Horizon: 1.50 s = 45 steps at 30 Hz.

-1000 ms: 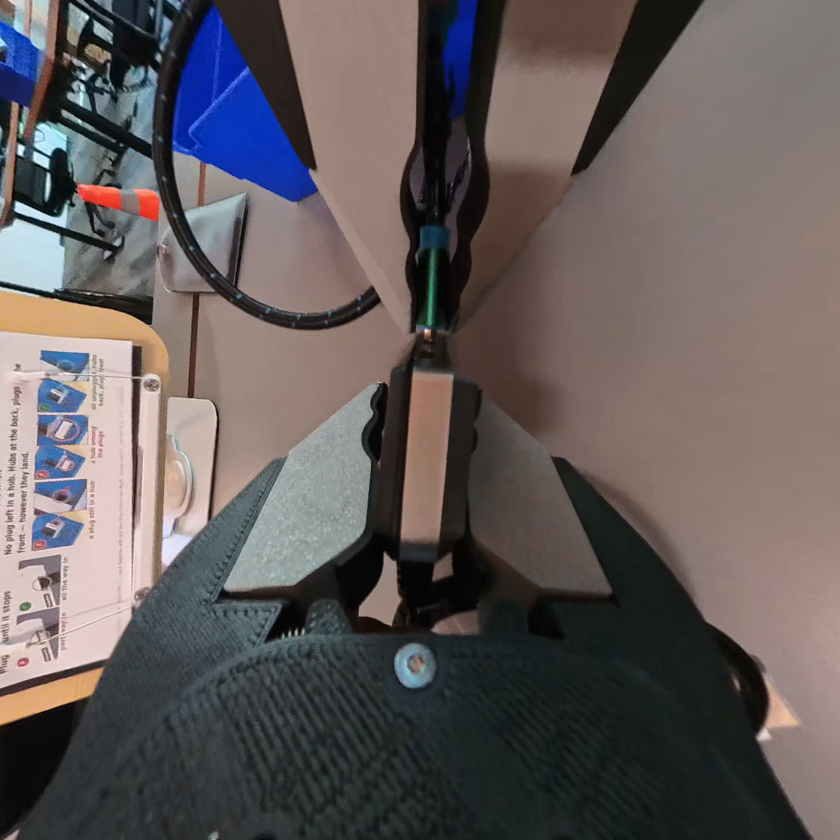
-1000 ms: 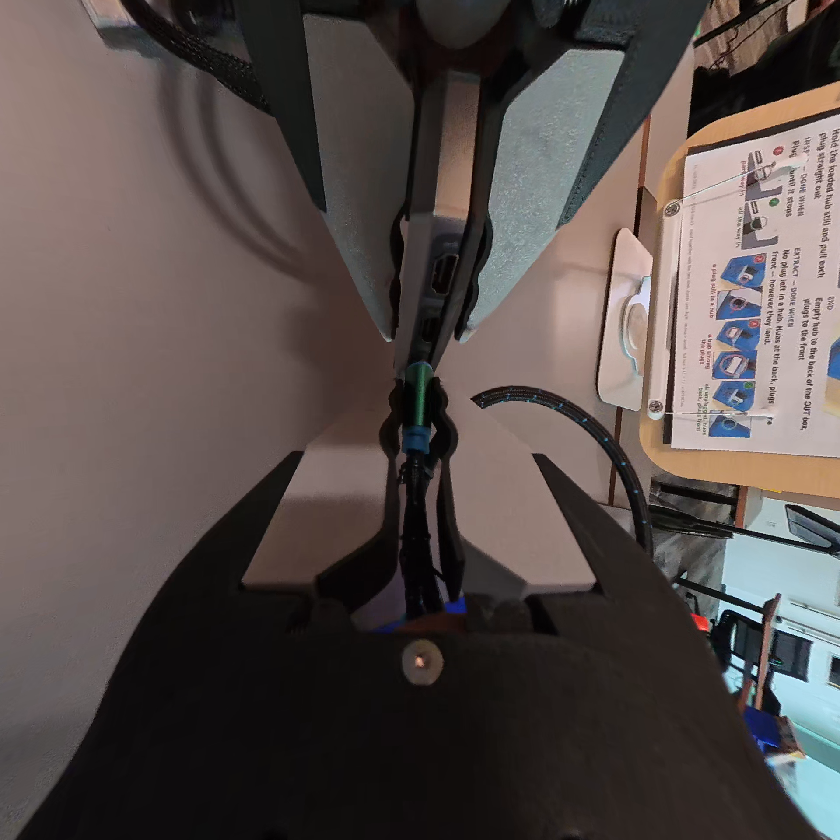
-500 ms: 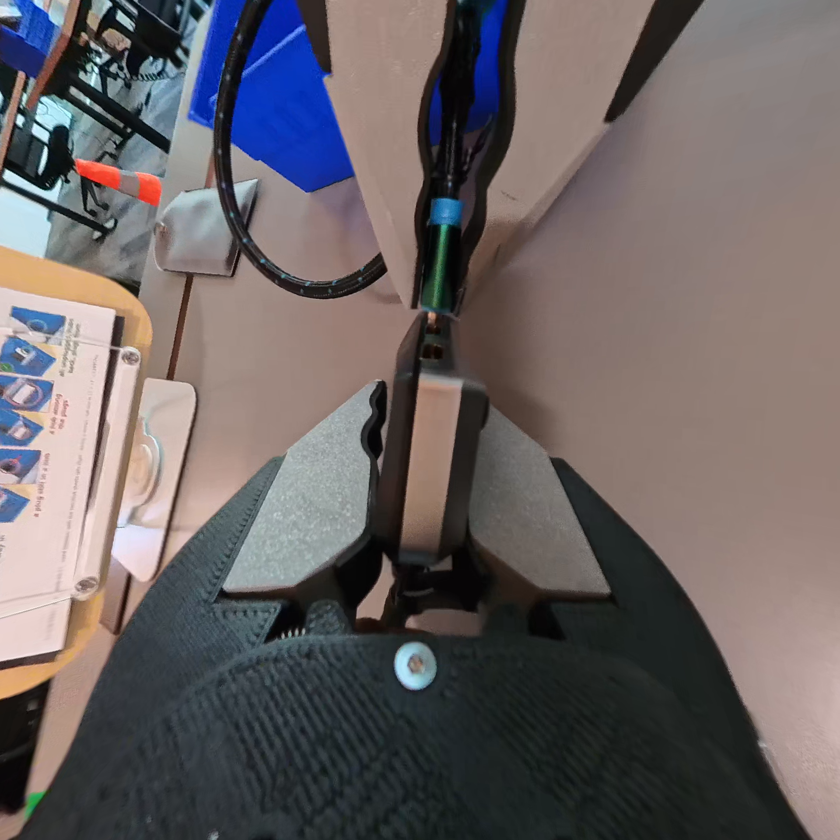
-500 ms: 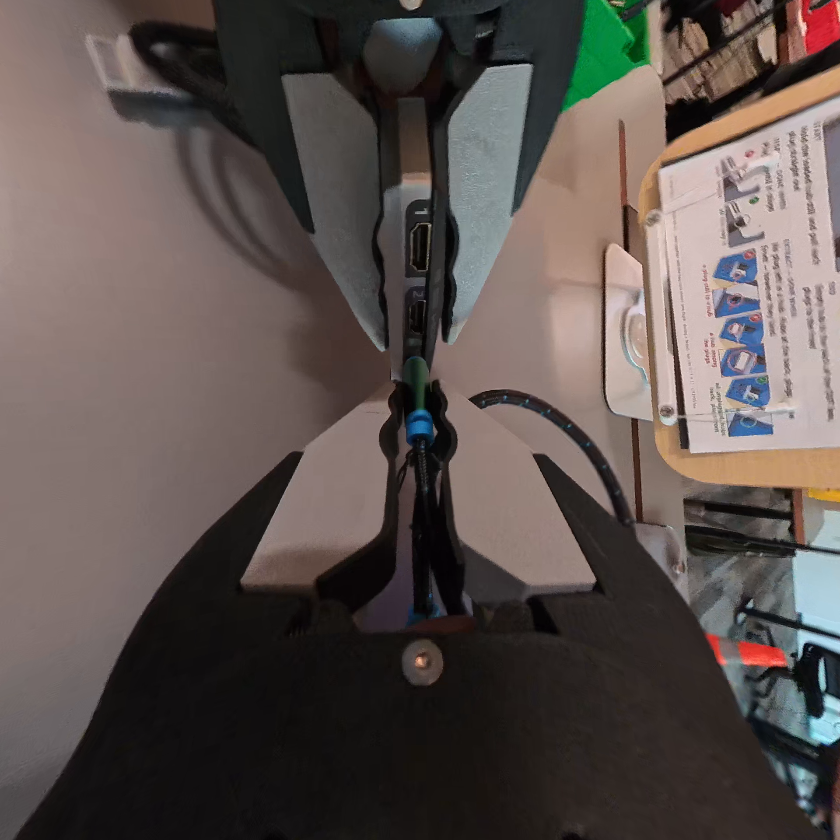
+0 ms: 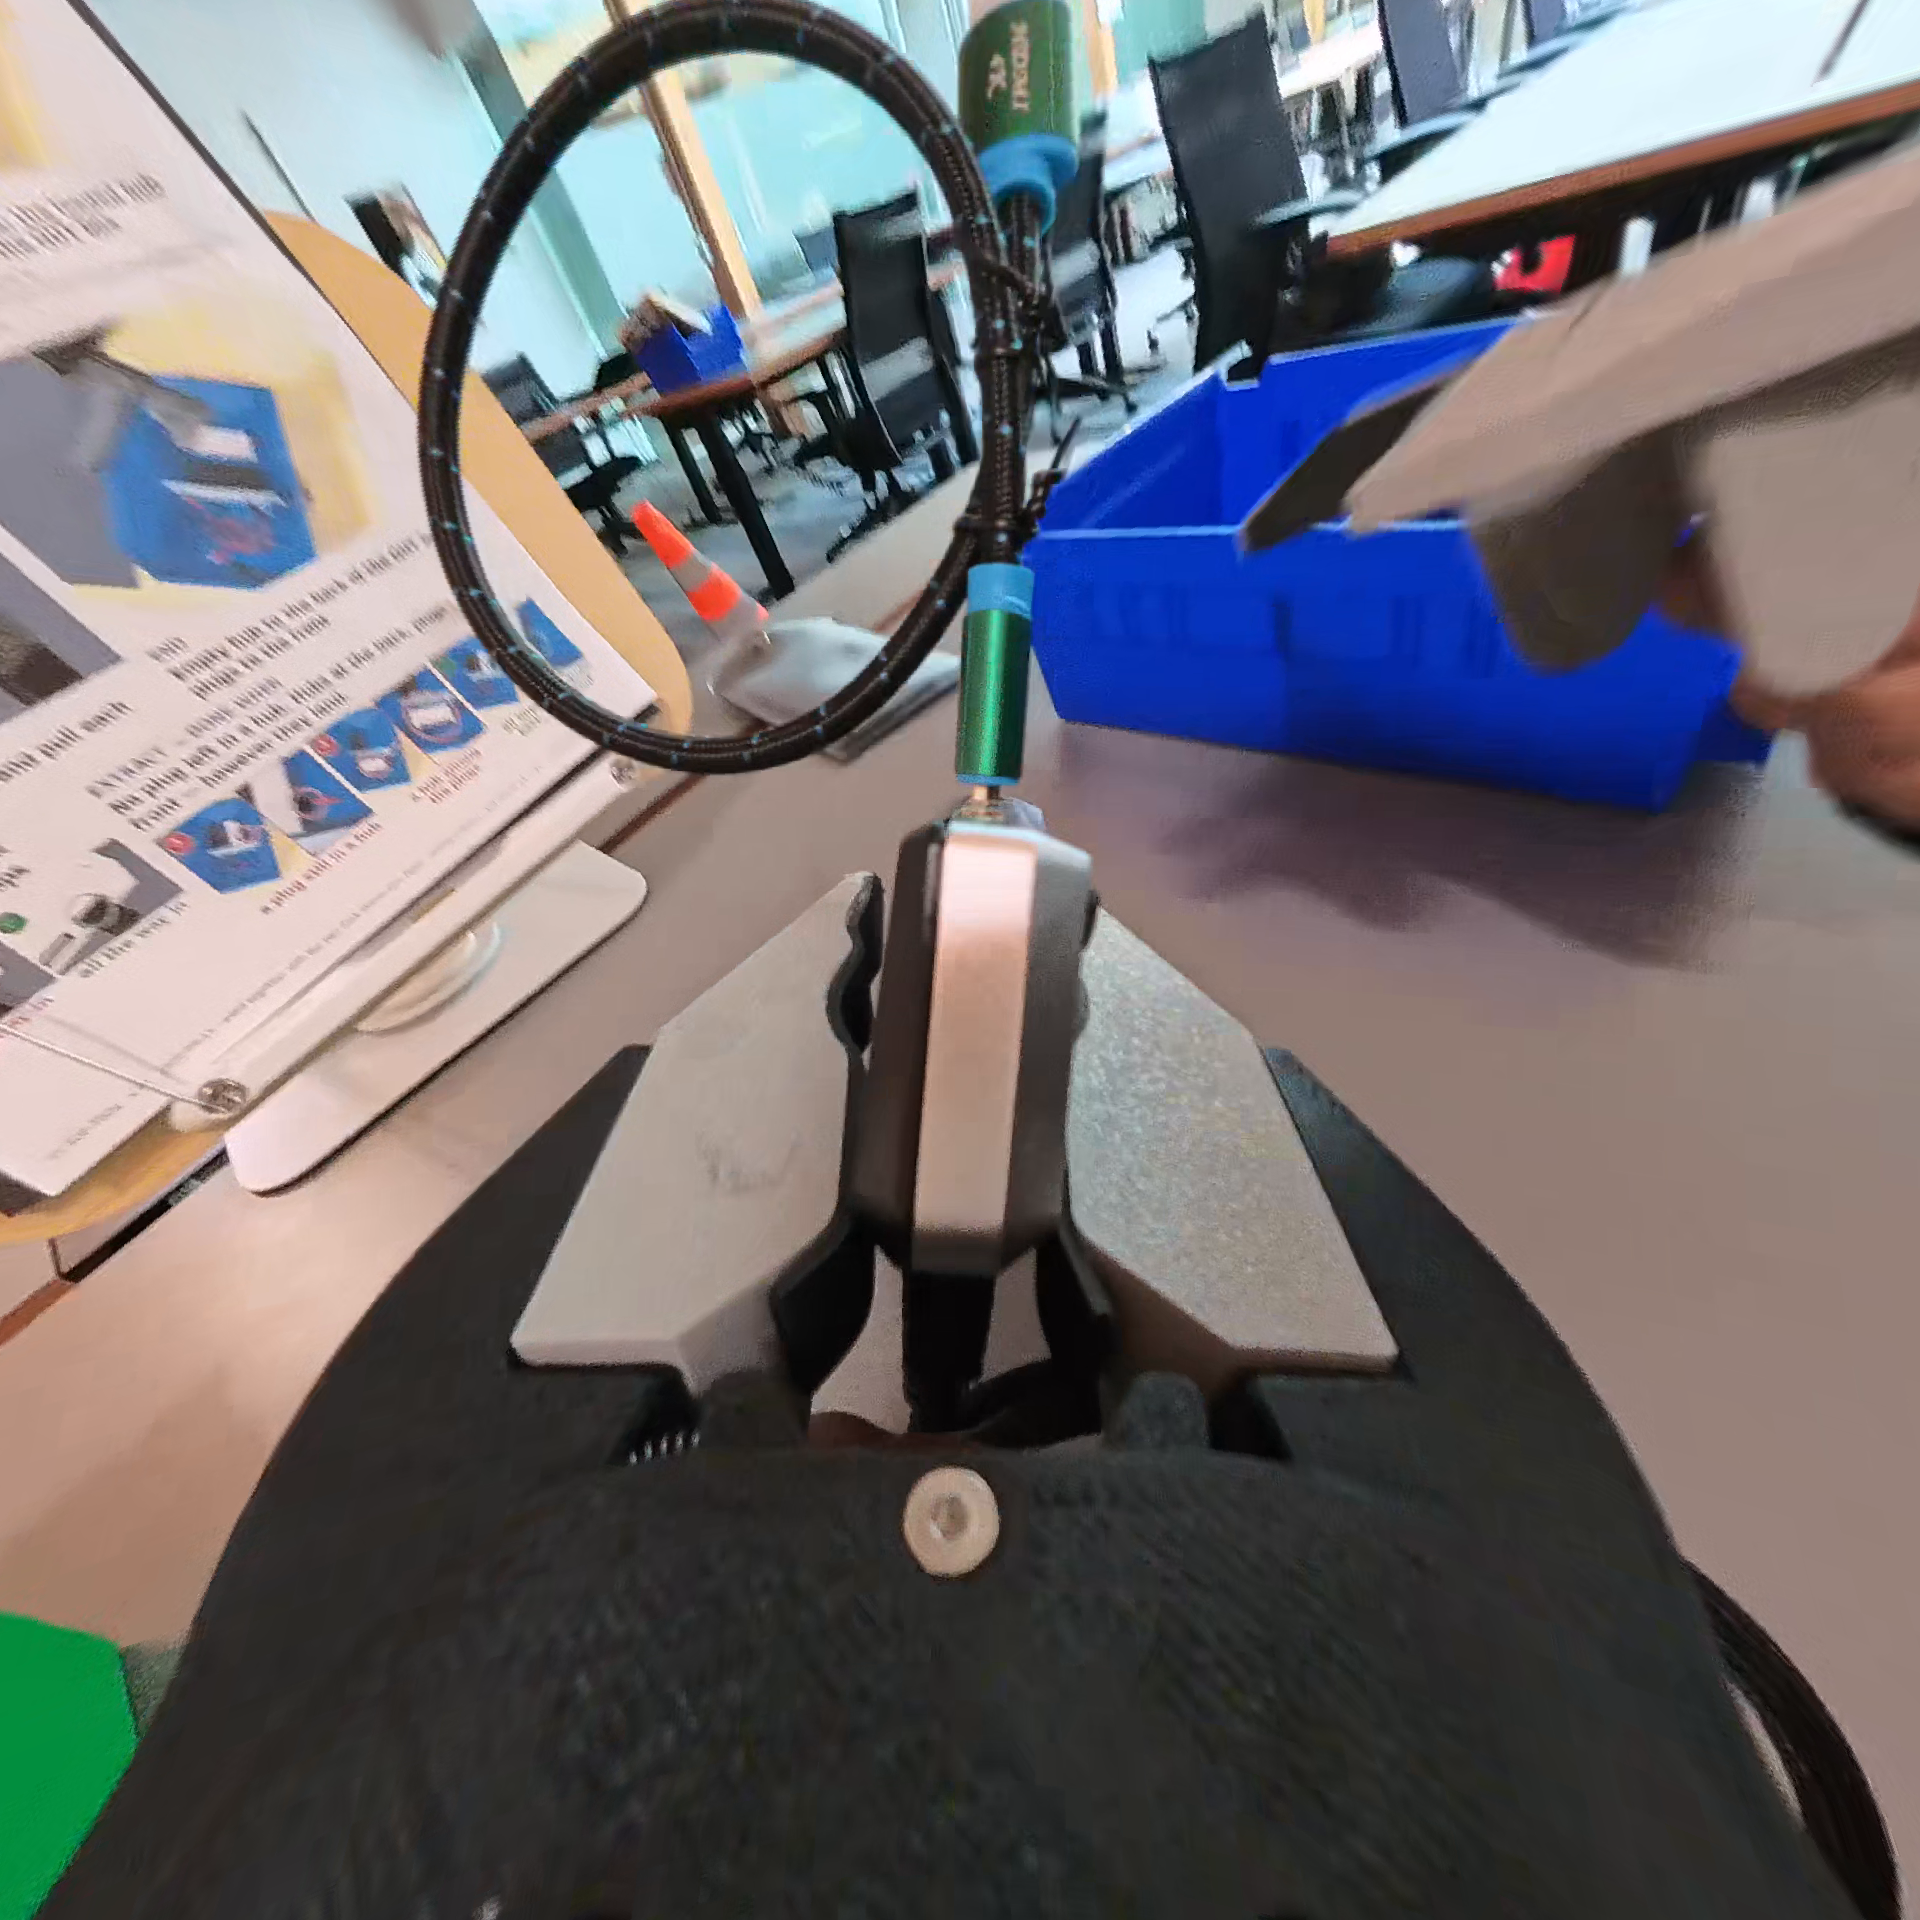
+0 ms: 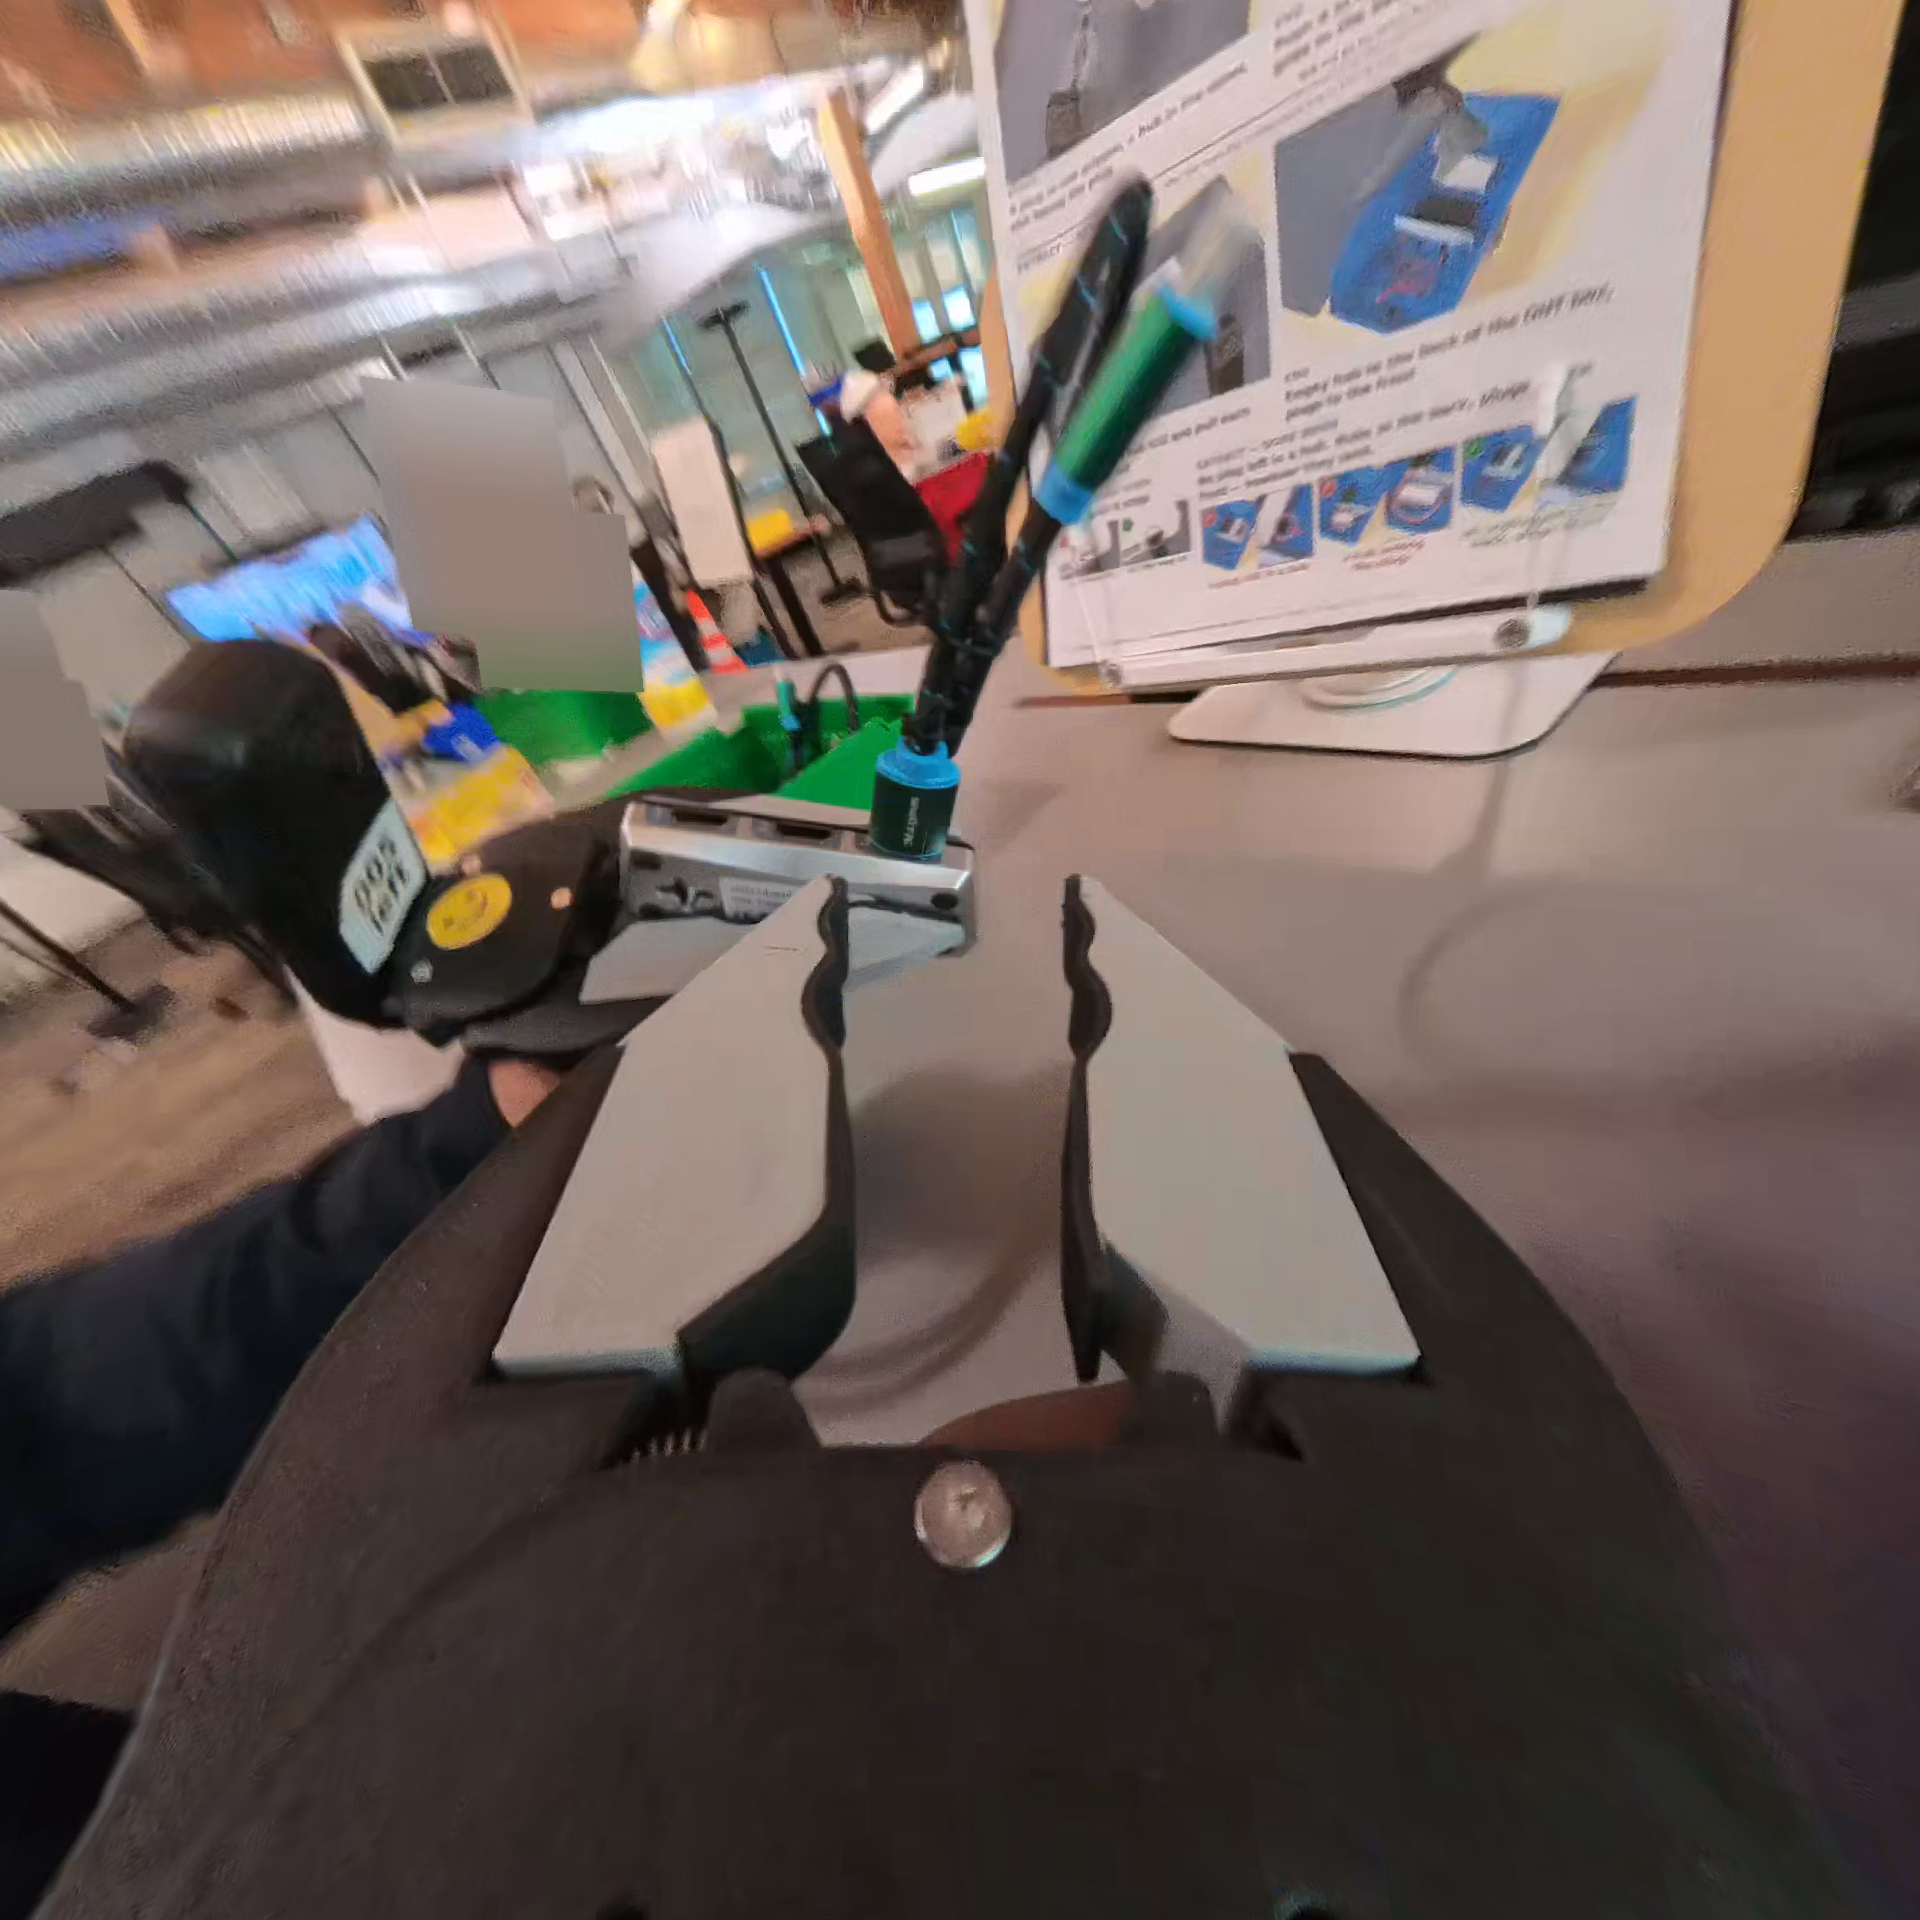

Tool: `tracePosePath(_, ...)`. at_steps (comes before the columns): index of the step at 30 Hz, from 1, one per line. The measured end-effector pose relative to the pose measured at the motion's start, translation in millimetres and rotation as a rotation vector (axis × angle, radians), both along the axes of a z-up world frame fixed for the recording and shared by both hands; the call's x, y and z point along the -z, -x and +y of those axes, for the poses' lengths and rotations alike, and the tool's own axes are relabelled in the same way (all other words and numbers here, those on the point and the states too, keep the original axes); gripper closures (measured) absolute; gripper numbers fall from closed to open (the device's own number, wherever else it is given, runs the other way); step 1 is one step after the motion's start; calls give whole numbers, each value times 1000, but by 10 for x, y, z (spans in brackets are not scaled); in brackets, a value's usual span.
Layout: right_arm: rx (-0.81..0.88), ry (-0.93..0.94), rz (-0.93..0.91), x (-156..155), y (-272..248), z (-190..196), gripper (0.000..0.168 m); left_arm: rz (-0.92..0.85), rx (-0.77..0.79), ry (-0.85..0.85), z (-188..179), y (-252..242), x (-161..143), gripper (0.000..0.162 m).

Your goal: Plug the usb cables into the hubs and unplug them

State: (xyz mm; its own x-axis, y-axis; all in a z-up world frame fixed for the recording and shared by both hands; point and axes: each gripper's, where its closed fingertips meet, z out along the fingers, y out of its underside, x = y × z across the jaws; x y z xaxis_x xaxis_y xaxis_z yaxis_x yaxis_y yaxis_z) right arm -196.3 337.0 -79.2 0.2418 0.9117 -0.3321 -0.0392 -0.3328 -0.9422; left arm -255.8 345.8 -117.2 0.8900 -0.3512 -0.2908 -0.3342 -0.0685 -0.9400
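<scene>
My left gripper [image 5: 977, 904] is shut on a grey metal hub [image 5: 977, 1039], held edge-up just above the table. A green plug [image 5: 992, 686] with a blue band stands in the hub's far end, a sliver of its metal tip showing. Its black braided cable [image 5: 457, 416] loops up to a second, free green plug [image 5: 1023, 94]. My right gripper [image 6: 951, 904] is open and empty, a short way from the hub [image 6: 800, 868] and the plug [image 6: 914, 805]. Its blurred fingers [image 5: 1621, 416] show at the right of the left wrist view.
A blue bin [image 5: 1351, 644] stands behind on the grey table [image 5: 1455, 1039]. A green bin [image 6: 717, 753] lies beyond the hub. An instruction sheet on a white stand [image 6: 1351, 312] rises nearby and also shows in the left wrist view [image 5: 260, 675]. A dark sleeve [image 6: 156, 1403] is at the left. Some 7 cm of space lies between my two pairs of fingers.
My right gripper has let go of the green plug, opened and drawn back to the side. The plug now stays in the hub's end. Both views have swung toward the room.
</scene>
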Motion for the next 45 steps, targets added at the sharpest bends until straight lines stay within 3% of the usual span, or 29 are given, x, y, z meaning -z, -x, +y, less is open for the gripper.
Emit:
tracePosePath(5,-44,142,121,68,358,-14,120,2,-10,-49,-3,-103,-87,134)
tracePosePath(11,30,129,152,123,621,178,149,-8,-33,-28,43,-192,13,133)
tracePosePath(17,-79,253,213,200,760,148,148,-40,-75,-51,72,-66,61,134)
tracePosePath(19,-138,300,229,225,800,107,140,-19,-93,-90,66,-36,12,133)
tracePosePath(22,-163,276,220,227,804,112,151,-20,-40,-70,77,-73,58,133)
tracePosePath(31,-89,125,174,238,777,168,153,27,-58,-54,109,-76,115,134)
tracePosePath(45,-148,211,317,220,708,177,155,-25,-45,-12,101,-135,184,134)
